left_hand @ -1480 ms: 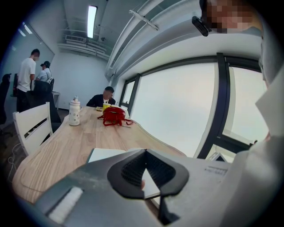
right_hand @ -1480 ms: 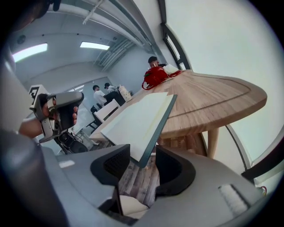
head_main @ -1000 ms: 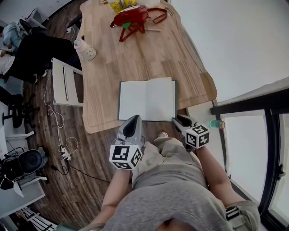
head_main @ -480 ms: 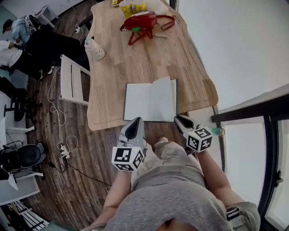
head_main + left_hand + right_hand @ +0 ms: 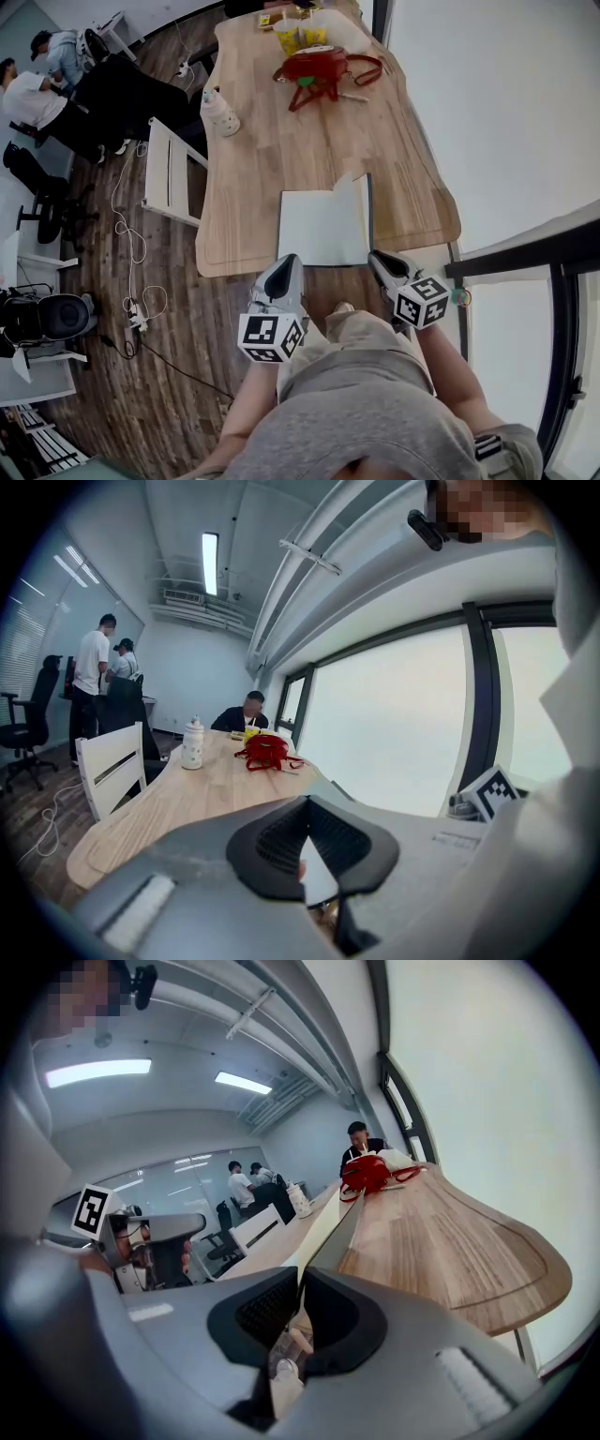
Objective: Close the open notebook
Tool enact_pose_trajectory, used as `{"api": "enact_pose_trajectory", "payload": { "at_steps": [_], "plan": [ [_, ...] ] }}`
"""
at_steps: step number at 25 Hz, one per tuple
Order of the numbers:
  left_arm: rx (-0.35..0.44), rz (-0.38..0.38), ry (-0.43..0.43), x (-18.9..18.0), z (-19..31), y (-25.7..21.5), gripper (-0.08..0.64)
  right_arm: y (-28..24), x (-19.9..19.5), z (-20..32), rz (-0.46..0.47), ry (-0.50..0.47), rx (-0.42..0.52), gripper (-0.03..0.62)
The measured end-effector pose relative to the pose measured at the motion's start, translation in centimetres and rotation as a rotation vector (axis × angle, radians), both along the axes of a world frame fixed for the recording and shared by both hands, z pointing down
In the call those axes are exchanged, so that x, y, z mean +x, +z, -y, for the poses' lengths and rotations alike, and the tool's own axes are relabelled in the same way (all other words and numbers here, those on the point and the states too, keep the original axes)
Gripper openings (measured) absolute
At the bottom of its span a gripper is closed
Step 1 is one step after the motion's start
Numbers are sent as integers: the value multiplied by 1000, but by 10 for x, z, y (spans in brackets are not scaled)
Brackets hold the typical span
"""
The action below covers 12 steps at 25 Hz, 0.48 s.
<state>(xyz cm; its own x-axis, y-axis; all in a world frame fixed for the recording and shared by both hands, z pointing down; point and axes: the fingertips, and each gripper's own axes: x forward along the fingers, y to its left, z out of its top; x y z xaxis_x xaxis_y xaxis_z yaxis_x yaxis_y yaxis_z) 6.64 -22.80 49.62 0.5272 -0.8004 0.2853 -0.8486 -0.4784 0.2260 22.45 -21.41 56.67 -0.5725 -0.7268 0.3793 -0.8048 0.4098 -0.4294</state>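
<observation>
Right tongs (image 5: 382, 259) have just been closing and pinch the right half of the notebook (image 5: 319, 227), which tilts up off the tabletop (image 5: 272, 159). Left tongs (image 5: 284, 264), jaws together and empty, hang just beside its near left corner.

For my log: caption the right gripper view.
Right gripper, jaws just closed on the notebook cover, tilted up off the table.

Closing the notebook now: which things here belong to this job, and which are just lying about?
In the job: notebook, right half lifted; right tongs, jaws just closing, clamped on that half; left tongs, by its near left corner; table.
Lying about: red bag; bottle; white chair; yellow packets.
</observation>
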Motion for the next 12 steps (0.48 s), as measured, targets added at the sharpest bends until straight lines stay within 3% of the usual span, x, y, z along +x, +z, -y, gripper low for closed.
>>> {"api": "enact_pose_trajectory", "payload": {
  "at_steps": [12],
  "plan": [
    [0, -12, -102, -53, 2, -3, 0, -30, -57, 12, -15, -112, 70, 23]
  ]
}}
